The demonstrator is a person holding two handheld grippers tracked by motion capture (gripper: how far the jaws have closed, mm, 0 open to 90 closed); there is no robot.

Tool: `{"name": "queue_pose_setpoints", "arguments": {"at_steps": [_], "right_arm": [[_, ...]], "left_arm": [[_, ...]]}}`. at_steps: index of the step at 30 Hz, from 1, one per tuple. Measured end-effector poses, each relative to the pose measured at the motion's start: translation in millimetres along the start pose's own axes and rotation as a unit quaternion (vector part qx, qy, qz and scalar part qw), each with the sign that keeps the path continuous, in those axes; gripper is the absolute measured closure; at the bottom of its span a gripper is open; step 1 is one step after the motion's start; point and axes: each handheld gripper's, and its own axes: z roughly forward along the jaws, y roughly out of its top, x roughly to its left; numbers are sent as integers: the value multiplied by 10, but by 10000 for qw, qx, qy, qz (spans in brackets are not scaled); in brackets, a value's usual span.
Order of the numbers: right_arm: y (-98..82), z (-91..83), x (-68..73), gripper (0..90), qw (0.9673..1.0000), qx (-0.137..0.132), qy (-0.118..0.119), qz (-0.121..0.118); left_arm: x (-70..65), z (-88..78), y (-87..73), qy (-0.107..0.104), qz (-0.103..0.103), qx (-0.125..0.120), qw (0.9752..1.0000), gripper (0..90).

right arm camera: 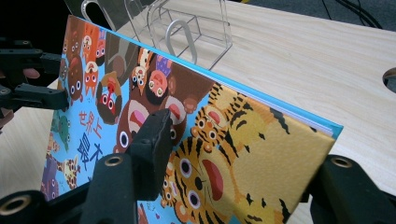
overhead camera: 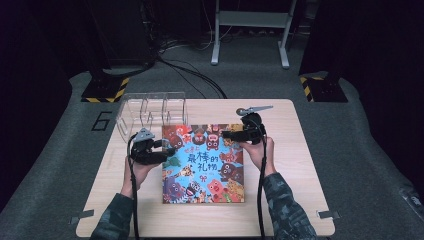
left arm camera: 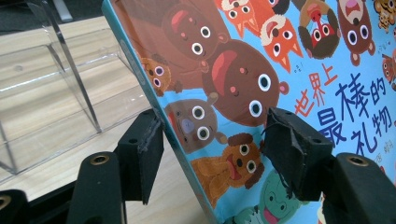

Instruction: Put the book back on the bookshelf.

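Clear rack (overhead camera: 150, 114) sits just beyond your left gripper (overhead camera: 162, 147), blocking that way. Book (overhead camera: 202, 165) fills the gap between it and your right gripper (overhead camera: 231, 135). Bare table (overhead camera: 295, 165) outside right gripper: free room.

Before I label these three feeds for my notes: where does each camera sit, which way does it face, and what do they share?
High view: above the person's side, looking forward and down on the table; both forearms, left gripper and right gripper show.
Left gripper view: on the left gripper, looking along its jaws, which straddle the picture book's edge; clear acrylic rack beyond.
Right gripper view: on the right gripper, jaws around the book's corner; the other gripper farther off.
Shared: book and rack.
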Motion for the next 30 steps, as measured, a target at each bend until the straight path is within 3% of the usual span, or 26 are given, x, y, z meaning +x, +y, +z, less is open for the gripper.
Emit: {"name": "queue_pose_setpoints", "arguments": {"at_steps": [8,10,11,15,17,27,30], "right_arm": [[114,-54,87,437,9999,-59,-87,-128],[142,-65,95,434,9995,-120,-123,-259],[154,-79,114,433,9996,-93,-145,-202],[205,-102,144,404,9988,-178,-214,-406],[229,-115,179,393,9983,-197,-323,-453],[317,-152,228,362,9966,-352,-379,-646],[341,-172,261,357,9949,-451,-395,-805]], "left_arm": [[-50,-125,50,197,208,-155,9995,425],[-67,-150,57,249,244,-238,9991,436],[-76,-162,60,276,254,-275,9989,442],[-91,-205,71,304,319,-351,9984,473],[-112,-235,81,358,373,-418,9978,485],[-181,-326,113,588,618,-606,9945,516],[-192,-361,104,615,669,-667,9936,532]]}}
